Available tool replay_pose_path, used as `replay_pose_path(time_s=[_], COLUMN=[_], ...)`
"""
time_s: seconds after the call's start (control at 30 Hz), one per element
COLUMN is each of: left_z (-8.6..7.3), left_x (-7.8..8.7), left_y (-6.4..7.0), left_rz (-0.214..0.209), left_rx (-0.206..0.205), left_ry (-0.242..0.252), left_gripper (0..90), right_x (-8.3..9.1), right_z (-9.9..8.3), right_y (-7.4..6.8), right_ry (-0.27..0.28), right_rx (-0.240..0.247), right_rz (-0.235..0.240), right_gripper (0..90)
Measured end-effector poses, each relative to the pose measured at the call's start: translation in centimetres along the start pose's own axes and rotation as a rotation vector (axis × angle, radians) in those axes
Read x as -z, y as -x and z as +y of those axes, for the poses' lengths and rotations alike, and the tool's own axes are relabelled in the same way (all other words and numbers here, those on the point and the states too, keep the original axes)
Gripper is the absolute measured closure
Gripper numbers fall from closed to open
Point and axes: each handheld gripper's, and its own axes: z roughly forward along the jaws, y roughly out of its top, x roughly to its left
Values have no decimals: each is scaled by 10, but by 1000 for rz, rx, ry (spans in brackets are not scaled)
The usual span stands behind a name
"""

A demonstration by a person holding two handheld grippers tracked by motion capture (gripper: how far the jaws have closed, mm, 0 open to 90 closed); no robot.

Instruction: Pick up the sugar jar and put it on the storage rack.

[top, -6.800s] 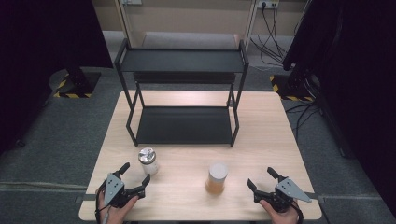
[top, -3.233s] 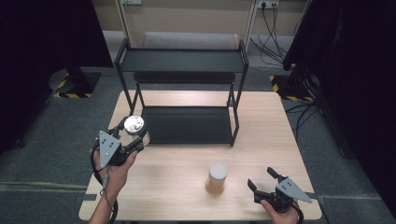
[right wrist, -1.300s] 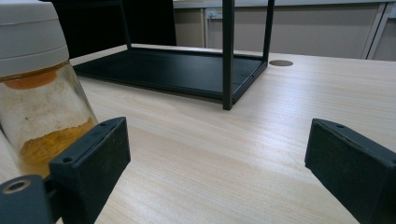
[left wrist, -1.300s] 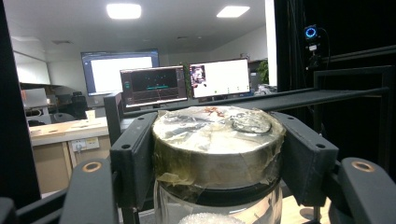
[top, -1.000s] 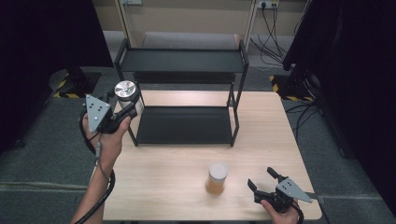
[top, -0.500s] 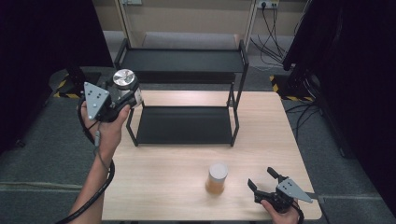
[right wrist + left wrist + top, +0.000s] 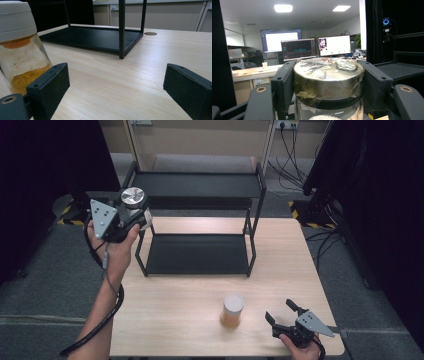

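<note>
My left gripper [image 7: 136, 214] is shut on a glass jar with a silver lid [image 7: 133, 198], held in the air at the left end of the black two-tier shelf [image 7: 197, 185], about level with its top tier. In the left gripper view both jaws clamp the silver-lidded jar [image 7: 328, 77] just under its lid. A second jar with a white lid and orange powder [image 7: 232, 311] stands on the wooden table near its front edge. My right gripper [image 7: 282, 312] rests open on the table just right of that jar; in the right gripper view the orange-powder jar [image 7: 21, 50] sits left of the jaws.
The black shelf's lower tier [image 7: 197, 254] lies on the wooden table [image 7: 175, 305], its posts [image 7: 121, 28] standing ahead of my right gripper. Cables [image 7: 295, 140] run on the floor behind the table, and dark curtains hang at both sides.
My left gripper closed on the silver-lidded jar at the table's front left, lifted it and carried it up toward the shelf's top left corner. The right gripper and orange jar stayed still.
</note>
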Motion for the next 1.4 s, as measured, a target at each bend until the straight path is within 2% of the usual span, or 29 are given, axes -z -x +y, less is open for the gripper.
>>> replay_pose_path(time_s=[0.77, 1.4], left_z=[18, 35], left_x=[-26, -40], left_y=[-2, -3], left_rz=[36, 46], left_rx=[21, -1], left_ry=[8, 19], left_gripper=[347, 347], right_x=[0, 0], right_z=[0, 0], right_y=[0, 1], right_ry=[2, 2], right_rx=[-2, -1], right_rz=[1, 4], right_gripper=[71, 70])
